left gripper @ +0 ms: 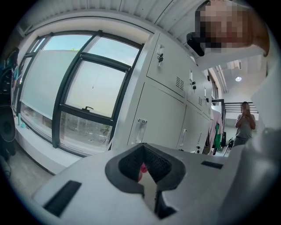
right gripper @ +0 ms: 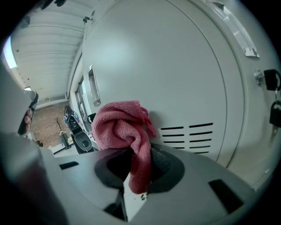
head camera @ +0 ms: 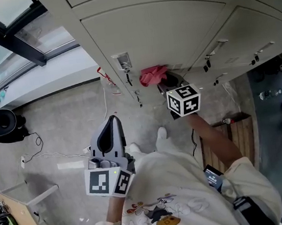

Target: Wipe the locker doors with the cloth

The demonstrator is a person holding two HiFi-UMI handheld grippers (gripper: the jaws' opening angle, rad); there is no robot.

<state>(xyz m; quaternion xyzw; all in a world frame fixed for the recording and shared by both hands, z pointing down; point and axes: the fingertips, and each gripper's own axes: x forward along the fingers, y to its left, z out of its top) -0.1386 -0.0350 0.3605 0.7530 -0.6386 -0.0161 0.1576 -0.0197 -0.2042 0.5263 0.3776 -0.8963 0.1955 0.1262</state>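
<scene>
A pink cloth (head camera: pixel 153 75) is bunched against a grey locker door (head camera: pixel 167 34) beside its latch (head camera: pixel 123 62). My right gripper (head camera: pixel 167 83) is shut on the cloth and reaches up to the door. In the right gripper view the cloth (right gripper: pixel 125 129) hangs out of the right gripper (right gripper: pixel 139 166) and touches the locker door (right gripper: pixel 167 74) just left of the vent slots (right gripper: pixel 186 138). My left gripper (head camera: pixel 111 123) is held low, away from the lockers, over the floor. In its own view the left gripper (left gripper: pixel 145 170) is shut with nothing in it.
More locker doors (head camera: pixel 254 33) run to the right, with handles and hanging keys (head camera: pixel 138 98). A window (left gripper: pixel 83 92) stands left of the lockers. A black round device (head camera: pixel 1 123) and cables (head camera: pixel 37 148) lie on the floor. A wooden pallet (head camera: pixel 239 137) is at the right. A person (left gripper: pixel 245 125) stands far down the row.
</scene>
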